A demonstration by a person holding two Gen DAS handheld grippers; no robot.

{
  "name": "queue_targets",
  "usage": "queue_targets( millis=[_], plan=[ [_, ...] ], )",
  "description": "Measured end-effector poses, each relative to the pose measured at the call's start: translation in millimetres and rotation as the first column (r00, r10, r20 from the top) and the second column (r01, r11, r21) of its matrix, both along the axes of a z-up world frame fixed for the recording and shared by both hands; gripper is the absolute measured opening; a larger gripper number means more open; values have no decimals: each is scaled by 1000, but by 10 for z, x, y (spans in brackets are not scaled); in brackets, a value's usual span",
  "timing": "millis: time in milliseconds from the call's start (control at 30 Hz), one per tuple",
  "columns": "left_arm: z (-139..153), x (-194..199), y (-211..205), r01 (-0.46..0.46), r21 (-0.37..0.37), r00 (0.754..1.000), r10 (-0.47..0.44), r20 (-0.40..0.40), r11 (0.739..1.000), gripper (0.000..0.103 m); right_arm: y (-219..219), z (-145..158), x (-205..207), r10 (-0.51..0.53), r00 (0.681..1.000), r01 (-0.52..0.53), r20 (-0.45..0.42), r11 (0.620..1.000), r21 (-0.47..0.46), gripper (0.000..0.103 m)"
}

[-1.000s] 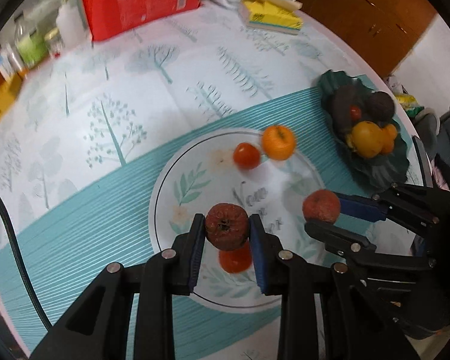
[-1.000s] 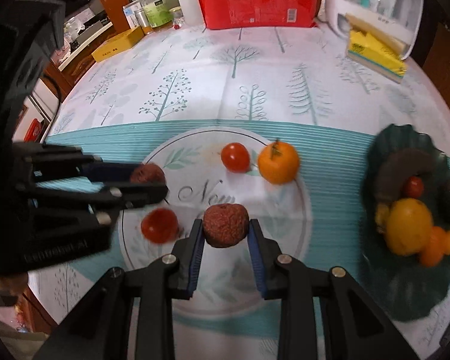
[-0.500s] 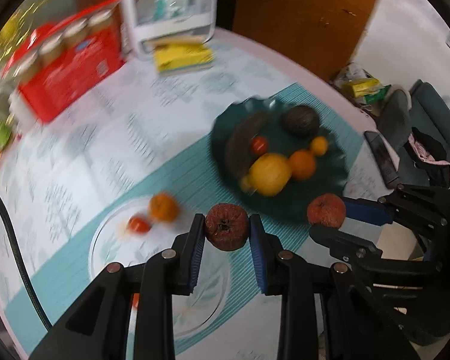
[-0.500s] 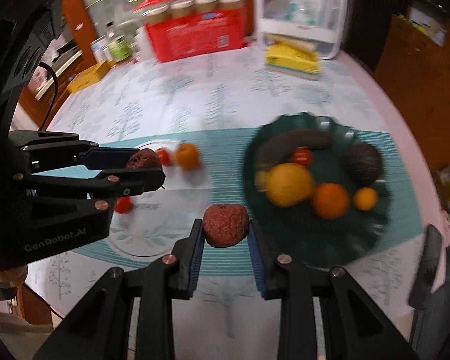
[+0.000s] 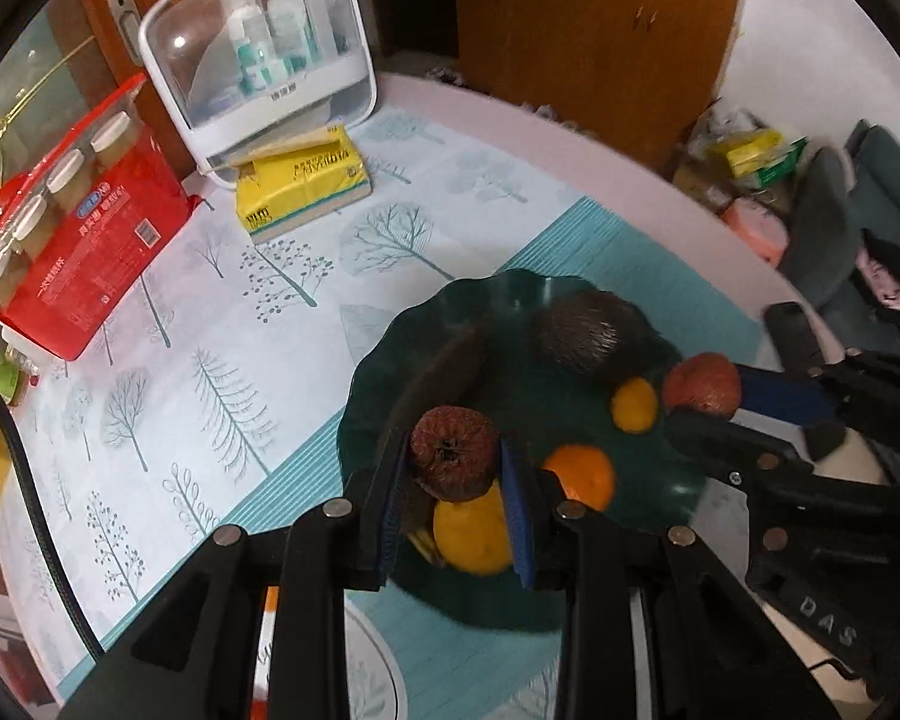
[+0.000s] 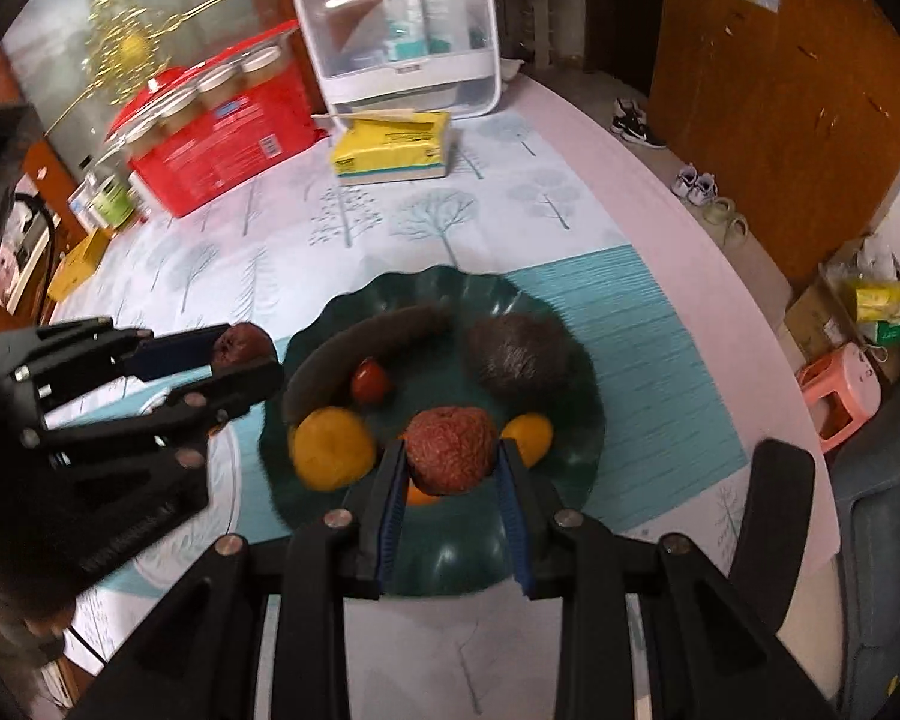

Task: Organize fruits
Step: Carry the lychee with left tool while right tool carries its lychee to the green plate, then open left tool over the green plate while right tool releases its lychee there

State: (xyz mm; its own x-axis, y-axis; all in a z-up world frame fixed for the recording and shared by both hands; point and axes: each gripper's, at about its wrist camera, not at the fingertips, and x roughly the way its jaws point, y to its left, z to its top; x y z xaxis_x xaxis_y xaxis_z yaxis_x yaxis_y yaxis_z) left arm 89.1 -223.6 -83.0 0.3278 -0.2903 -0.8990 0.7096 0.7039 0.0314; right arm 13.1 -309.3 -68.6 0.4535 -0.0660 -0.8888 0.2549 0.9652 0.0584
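My left gripper (image 5: 453, 468) is shut on a dark brown wrinkled fruit (image 5: 453, 459), held above the left part of the dark green fruit plate (image 5: 510, 312). My right gripper (image 6: 450, 459) is shut on a reddish rough-skinned fruit (image 6: 450, 450) above the front of the same plate (image 6: 450, 558). Each gripper shows in the other's view: the right one (image 5: 708, 390) with its red fruit, the left one (image 6: 240, 351) with its brown fruit. On the plate lie a dark banana (image 6: 366, 336), a dark avocado (image 6: 522, 354), a small tomato (image 6: 371, 381), a yellow fruit (image 6: 330, 447) and small oranges (image 6: 528, 432).
A white patterned plate (image 5: 384, 678) lies at the lower left on the teal table runner (image 5: 642, 252). At the back of the table stand a red package (image 6: 222, 132), a yellow tissue pack (image 6: 390, 147) and a white clear-lidded box (image 6: 402, 30). A chair (image 6: 768, 528) stands near the right table edge.
Both grippers have carried their fruits away from the white plate to the right and now hang over the green plate. The grips have not altered.
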Motion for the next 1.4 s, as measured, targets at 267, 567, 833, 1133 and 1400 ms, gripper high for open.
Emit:
queue_targets(
  millis=[267,567,833,1133,1400],
  plan=[
    [-461,258,-298,-27,106,999,31,-38,994,28,-168,-437,346,30,994,-29,-100,999,13,30],
    [-725,350,-339,-33,166,995,48,-91,986,39,-254,-698,456,63,986,-52,-152,996,79,31],
    [-603,394,-183,-48,138,991,65,-117,989,68,-334,-625,436,64,986,-35,-155,982,186,37],
    [-410,291,-49,-31,125,994,43,-99,992,80,-238,-456,283,36,992,-10,-125,979,201,41],
    [-126,159,78,-25,61,994,31,-102,998,80,-164,-211,90,-18,997,32,-77,982,187,43]
  ],
)
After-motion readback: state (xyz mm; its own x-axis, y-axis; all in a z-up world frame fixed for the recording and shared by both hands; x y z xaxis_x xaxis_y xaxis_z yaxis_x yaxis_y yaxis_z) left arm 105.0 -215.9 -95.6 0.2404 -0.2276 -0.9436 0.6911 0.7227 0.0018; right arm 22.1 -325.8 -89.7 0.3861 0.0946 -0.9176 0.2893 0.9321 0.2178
